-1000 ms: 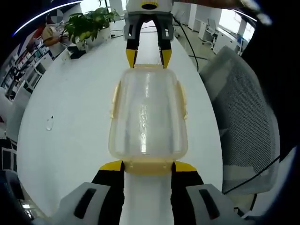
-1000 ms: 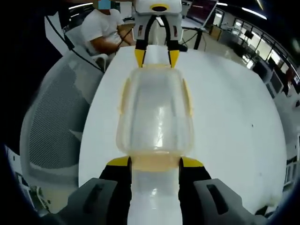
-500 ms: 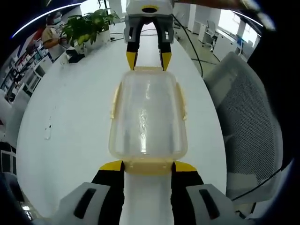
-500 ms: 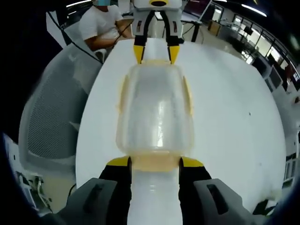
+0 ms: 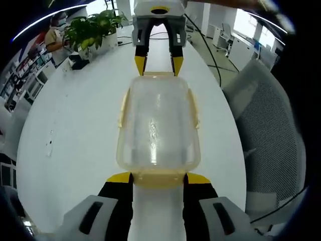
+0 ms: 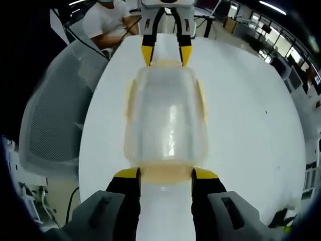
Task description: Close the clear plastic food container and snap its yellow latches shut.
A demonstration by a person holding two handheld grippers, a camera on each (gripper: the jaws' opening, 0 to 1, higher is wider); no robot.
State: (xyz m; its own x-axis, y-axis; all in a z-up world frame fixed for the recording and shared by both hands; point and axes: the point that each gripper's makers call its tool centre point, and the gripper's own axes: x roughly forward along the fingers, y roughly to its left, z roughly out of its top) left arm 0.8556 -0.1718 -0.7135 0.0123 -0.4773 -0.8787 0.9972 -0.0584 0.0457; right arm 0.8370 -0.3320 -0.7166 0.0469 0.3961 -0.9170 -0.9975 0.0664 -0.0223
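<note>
Two claws met the clear plastic food container from opposite short ends on the white tabletop, and how firmly either one bore on it could not be made out. Through the cloudy, glossy lid nothing inside could be told, and the near end latch lay partly behind the jaw tips. The left claw rose from the bottom of the left gripper view, its yellow-tipped black jaws spread to either side of that latch, touching the container's rim. The right claw reached in from the far end, jaws likewise spread. In the right gripper view the right claw flanked its own end latch, with the left claw opposite. The container was a rounded rectangle with yellow latches lying flat along both long sides. A grey mesh chair stood beside the tabletop, a potted plant at its far end.
</note>
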